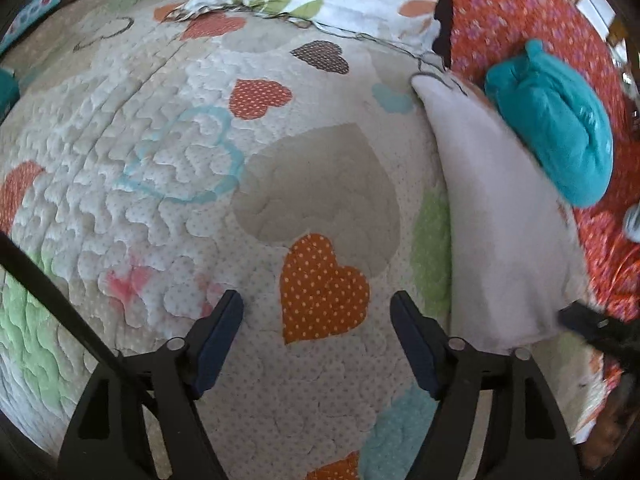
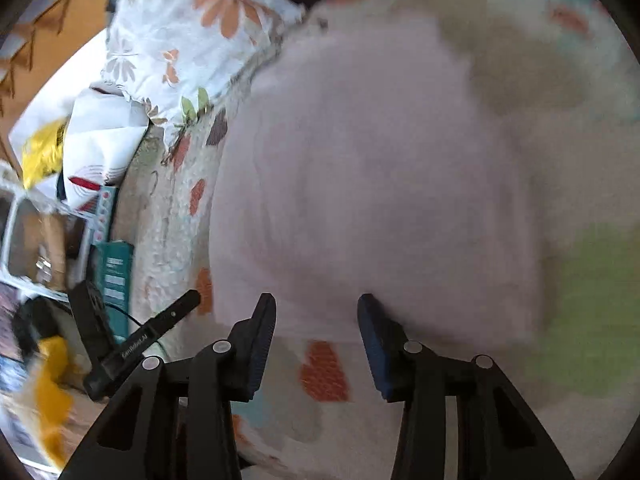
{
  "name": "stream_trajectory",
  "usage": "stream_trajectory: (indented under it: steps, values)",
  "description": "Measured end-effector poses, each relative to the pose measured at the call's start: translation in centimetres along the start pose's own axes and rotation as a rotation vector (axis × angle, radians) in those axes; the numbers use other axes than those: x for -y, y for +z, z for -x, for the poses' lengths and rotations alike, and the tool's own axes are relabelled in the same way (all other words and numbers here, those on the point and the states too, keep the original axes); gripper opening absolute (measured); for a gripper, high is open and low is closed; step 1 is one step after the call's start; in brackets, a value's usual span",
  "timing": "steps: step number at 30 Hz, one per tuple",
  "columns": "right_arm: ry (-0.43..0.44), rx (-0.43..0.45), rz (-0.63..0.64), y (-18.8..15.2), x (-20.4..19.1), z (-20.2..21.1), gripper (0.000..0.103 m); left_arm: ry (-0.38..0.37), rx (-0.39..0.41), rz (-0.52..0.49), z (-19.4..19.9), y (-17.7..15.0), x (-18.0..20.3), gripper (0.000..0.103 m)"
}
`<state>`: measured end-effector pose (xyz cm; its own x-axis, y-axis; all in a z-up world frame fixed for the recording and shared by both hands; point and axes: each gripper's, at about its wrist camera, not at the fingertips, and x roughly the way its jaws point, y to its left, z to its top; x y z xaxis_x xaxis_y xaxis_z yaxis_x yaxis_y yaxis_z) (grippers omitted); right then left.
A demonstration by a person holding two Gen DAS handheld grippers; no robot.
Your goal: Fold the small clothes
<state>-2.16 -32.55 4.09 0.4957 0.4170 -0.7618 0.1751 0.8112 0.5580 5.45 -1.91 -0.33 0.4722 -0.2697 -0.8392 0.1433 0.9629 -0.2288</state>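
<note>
Now the pale pink garment (image 2: 372, 184) lies flat on the heart-print quilt (image 1: 168, 152), long axis running away from the right tongs (image 2: 316, 344), which are nearer. Both tongs are apart and empty; the left tongs (image 1: 316, 332) have it to their right.

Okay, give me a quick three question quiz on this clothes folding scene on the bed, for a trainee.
1. True or false: the left gripper is shut on cloth.
2. Which item lies on the quilt ahead of the right gripper? A white garment, B yellow towel, C black sock.
3. What colour is the bundled item beside the white garment in the left wrist view?

Key
1. False: its fingers stand apart over an orange heart patch, gripping nothing.
2. A.
3. Teal.
</note>
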Motion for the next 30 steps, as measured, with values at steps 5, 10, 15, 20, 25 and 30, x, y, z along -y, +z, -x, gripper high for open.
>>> stream_trajectory:
  steps: [5,10,15,20,25,30]
  values:
    - [-0.112,0.138,0.037,0.5,1.1,2.5,0.052,0.079,0.039,-0.094,-0.7,-0.9,1.6,0.088]
    - [-0.131,0.119,0.007,0.6,3.3,2.7,0.052,0.174,0.111,-0.176,-1.5,-2.4,3.4,0.102]
    - [-0.167,0.130,0.056,0.1,2.7,2.7,0.054,0.186,0.140,-0.114,-1.7,-2.5,3.2,0.103]
    - [-0.231,0.150,0.141,-0.5,1.5,2.8,0.058,0.229,0.144,-0.061,-1.9,-2.2,3.6,0.103]
    - [-0.276,0.153,0.223,-1.1,-0.1,2.1,0.059,0.234,0.123,-0.057,-2.1,-1.8,3.6,0.103]
    - [-0.351,0.173,0.314,-1.9,-1.8,1.5,0.062,0.219,0.090,-0.073,-1.7,-1.5,3.5,0.103]
